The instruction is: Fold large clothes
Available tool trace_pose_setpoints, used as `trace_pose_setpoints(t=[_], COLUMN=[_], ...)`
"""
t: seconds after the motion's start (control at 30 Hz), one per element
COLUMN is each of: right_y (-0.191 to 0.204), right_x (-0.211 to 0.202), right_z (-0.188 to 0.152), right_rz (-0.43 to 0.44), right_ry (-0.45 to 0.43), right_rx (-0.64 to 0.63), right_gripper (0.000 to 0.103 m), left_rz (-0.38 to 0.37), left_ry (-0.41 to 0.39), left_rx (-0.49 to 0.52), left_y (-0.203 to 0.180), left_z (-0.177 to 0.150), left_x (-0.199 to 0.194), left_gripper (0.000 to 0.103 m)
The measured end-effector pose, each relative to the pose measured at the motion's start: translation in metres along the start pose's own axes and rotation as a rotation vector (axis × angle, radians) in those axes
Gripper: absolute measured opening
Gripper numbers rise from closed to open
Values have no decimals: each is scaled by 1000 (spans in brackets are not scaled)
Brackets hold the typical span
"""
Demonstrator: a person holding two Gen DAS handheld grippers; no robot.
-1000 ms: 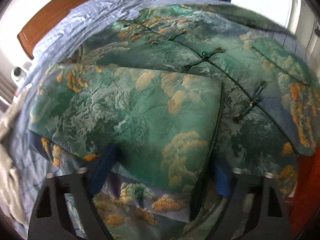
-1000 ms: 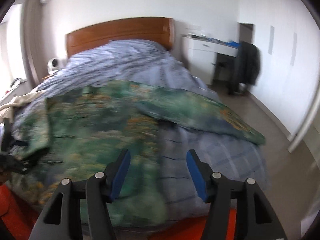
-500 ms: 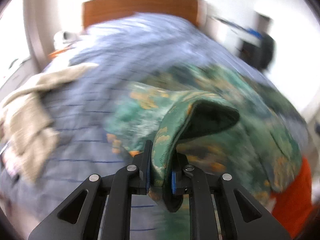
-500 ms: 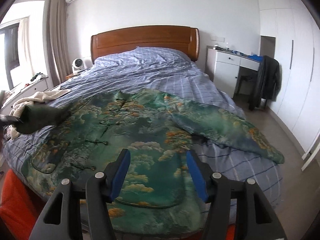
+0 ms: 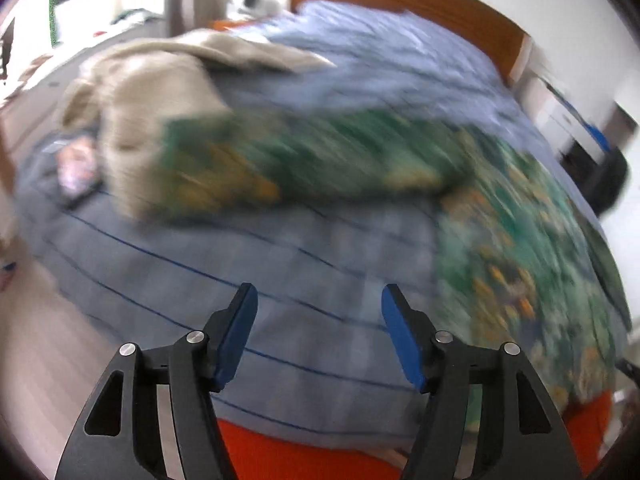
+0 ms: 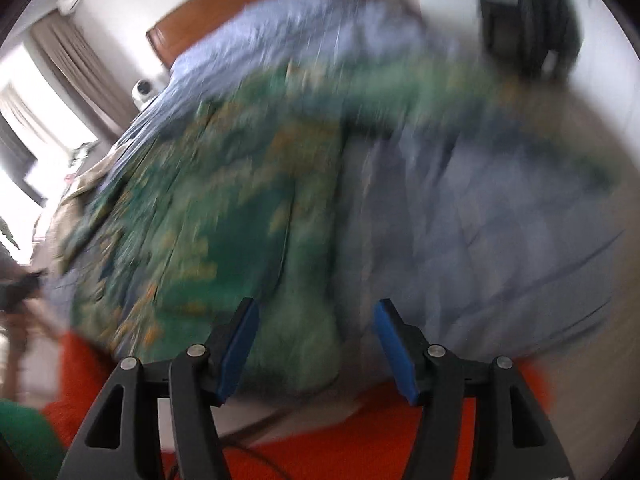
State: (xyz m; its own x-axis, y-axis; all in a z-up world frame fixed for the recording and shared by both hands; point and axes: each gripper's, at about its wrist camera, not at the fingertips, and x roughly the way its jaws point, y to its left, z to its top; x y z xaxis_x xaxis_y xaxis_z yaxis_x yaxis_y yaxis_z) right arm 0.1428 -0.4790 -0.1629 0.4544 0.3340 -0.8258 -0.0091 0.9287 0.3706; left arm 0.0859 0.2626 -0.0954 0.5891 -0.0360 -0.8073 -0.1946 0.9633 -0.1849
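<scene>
Green brocade with orange-gold patches marks the one garment (image 5: pixel 500 216) on the bed, and both views are smeared by motion blur. In the left wrist view there is one left gripper (image 5: pixel 319 304), its two blue-padded fingers (image 5: pixel 236 332) spread wide with nothing between them, hanging over the blue checked bedspread (image 5: pixel 280 264). The garment lies across the bed beyond the fingers: one sleeve (image 5: pixel 280 164) stretches out flat to the left, its cuff end touching a single beige cloth (image 5: pixel 152 80) heaped near the bed's far left side, and the body runs down the right side toward the near edge. One wooden headboard (image 5: pixel 420 4) stands at the far end. No writing or label can be read.

In the right wrist view there is one right gripper (image 6: pixel 316 320), its jaws likewise parted and empty. The garment (image 6: pixel 208 208) covers the left half of the bed, its hem rounded at the near edge just ahead of the fingers; a second sleeve (image 6: pixel 420 84) reaches off to the right over the bedspread (image 6: pixel 500 240). The headboard (image 6: pixel 256 8) shows at the top. An orange surface (image 6: pixel 320 440) lies beneath the gripper.
</scene>
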Motion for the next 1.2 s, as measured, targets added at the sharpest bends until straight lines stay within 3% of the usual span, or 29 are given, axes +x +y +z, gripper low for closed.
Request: trace_pose_setpoints(t=[0.1, 0.13, 0.17, 0.3, 0.37, 0.43, 0.53, 0.63, 0.73, 0.83, 0.93, 1.0, 1.07, 1.2], right_y=[-3, 3, 18, 62, 51, 29, 16, 30, 50, 72, 92, 108, 126, 148], right_x=[34, 40, 41, -12, -21, 2, 21, 4, -17, -43, -63, -71, -76, -76], right_z=[-10, -11, -10, 3, 3, -10, -25, -26, -15, -2, 10, 17, 20, 21], right_rz=[150, 159, 137, 122, 40, -89, -105, -151, -243, -310, -287, -264, -234, -231], right_ry=[86, 99, 97, -28, -21, 53, 86, 13, -81, -191, -284, -332, -397, -429], right_rx=[37, 34, -7, -99, -63, -35, 35, 6, -74, -132, -169, -191, -222, -267], right_gripper=[59, 30, 14, 13, 13, 14, 31, 51, 54, 65, 68, 80, 83, 86], left_rz=[-57, -62, -74, -122, -113, -102, -82, -81, -66, -76, -108, -128, -145, -159], left_ry=[56, 72, 91, 71, 48, 45, 53, 17, -55, -131, -198, -231, -264, -270], left_rx=[53, 64, 76, 115, 139, 152, 168, 198, 223, 239, 241, 238, 239, 210], left_y=[-35, -46, -57, -79, -86, -92, -101, -115, -133, -153, -169, -176, -182, -192], left_z=[-13, -14, -15, -14, -15, -14, -14, -15, -14, -12, -10, -9, -11, -17], left_x=[23, 25, 30, 20, 16, 20, 20, 7, -8, -24, -40, -49, -55, -55], left_gripper=[68, 68, 68, 71, 77, 77, 77, 84, 92, 96, 97, 98, 99, 101])
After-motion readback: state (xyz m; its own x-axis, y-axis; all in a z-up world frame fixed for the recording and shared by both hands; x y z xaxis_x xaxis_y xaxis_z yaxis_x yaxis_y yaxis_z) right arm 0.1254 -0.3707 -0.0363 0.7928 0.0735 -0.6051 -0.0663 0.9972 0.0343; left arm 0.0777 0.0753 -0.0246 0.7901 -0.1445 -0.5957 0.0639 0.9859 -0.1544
